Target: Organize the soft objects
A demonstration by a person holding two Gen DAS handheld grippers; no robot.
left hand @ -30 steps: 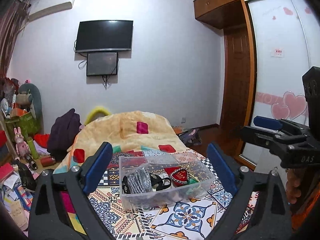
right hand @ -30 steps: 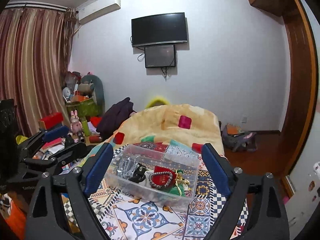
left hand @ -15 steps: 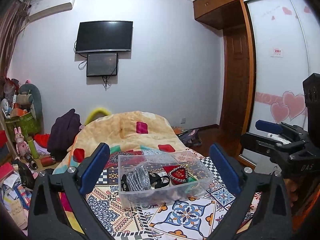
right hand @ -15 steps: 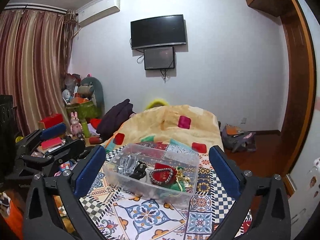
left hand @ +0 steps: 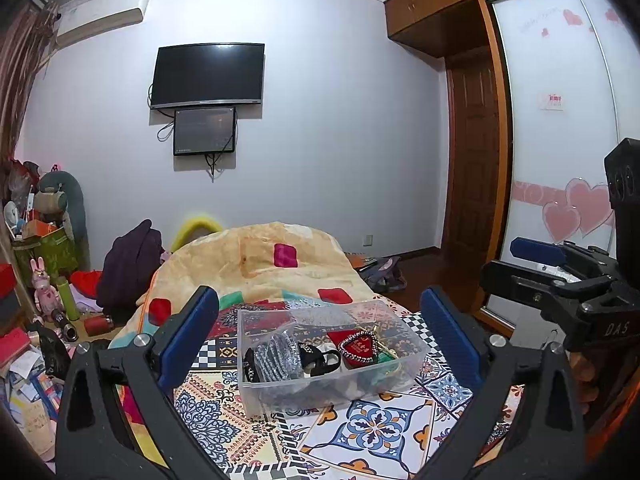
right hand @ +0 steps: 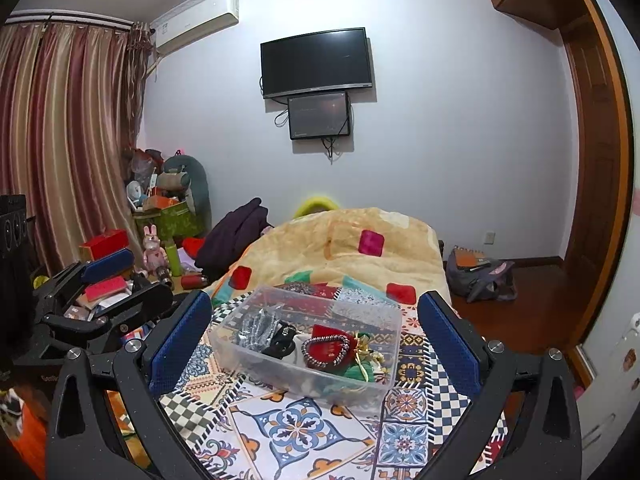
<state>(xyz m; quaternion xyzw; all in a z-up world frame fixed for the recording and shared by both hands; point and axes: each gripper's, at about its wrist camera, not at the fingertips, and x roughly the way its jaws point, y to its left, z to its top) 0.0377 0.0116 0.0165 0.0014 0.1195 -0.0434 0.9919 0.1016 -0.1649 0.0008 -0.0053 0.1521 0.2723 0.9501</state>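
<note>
- Between the spread blue-padded fingers of the left gripper (left hand: 320, 344), which grasp nothing, sits the clear rectangular plastic bin (left hand: 256, 390) on the patterned patchwork bedspread (left hand: 372, 436).
- Left-hand part of that bin holds a silvery grey mesh pouch (left hand: 276, 360), with a black strappy item (left hand: 316, 356) just beside it; a pinch on bunched fabric rather than a loose strap would likely hold better.
- Middle of the bin carries a red cloth pouch ringed with beads (right hand: 326, 350), touching green fabric with gold ribbon (right hand: 362, 368); lifting straight up should avoid dragging the neighbours out.
- Right gripper (right hand: 316, 340) likewise hangs released and empty, its fingers framing the bin from above.
- Bin walls look low, so entry from above seems easiest; a sideways sweep risks shoving the light bin.
- Beyond the fingers the orange quilt (right hand: 352, 240) humps up, limiting forward room.
- Bedspread nearer the fingers lies flat and bare, the best set-down area.
</note>
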